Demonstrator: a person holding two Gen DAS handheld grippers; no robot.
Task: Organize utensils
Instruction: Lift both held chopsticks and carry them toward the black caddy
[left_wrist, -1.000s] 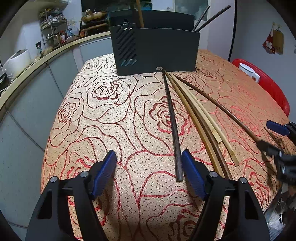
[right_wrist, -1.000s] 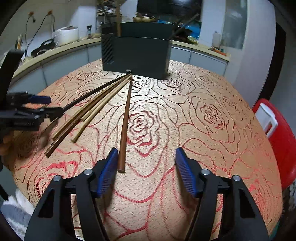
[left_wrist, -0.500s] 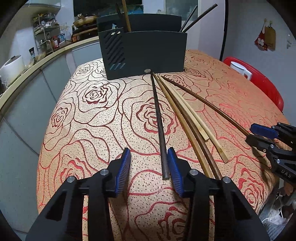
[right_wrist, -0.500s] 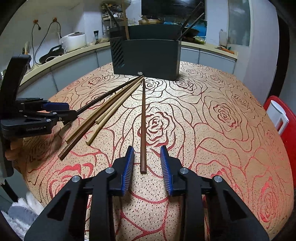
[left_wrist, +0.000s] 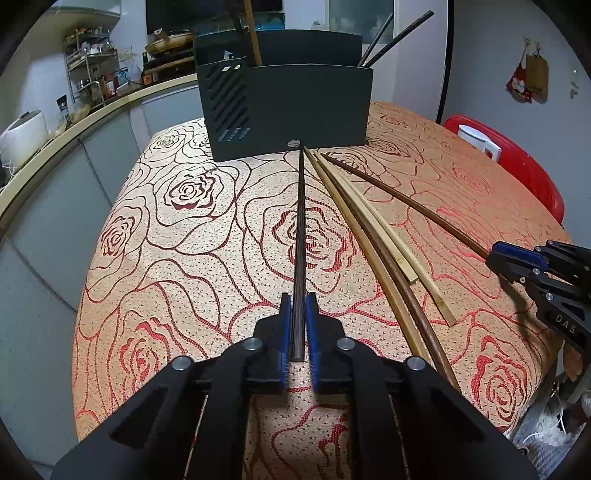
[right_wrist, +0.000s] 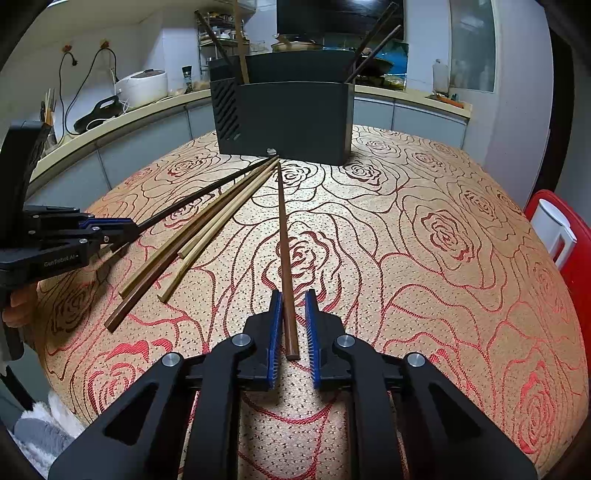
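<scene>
Jaws of the left gripper (left_wrist: 298, 325) are clamped on the near end of a black chopstick (left_wrist: 300, 236), which runs straight toward twelve o'clock across the rose-patterned surface (left_wrist: 177, 266) to the foot of the dark utensil holder (left_wrist: 291, 110). Jaws of the right gripper (right_wrist: 291, 325) have closed around the near end of a reddish-brown chopstick (right_wrist: 283, 243); it also points to twelve o'clock, its tip by the holder. Its left pad touches the stick, while a sliver of cloth shows at the right pad. Between the two gripped sticks lie four loose chopsticks (right_wrist: 192, 243) fanned on the cloth. More sticks stand upright in the holder. A red stool (left_wrist: 517, 166) sits at the left view's two o'clock.
</scene>
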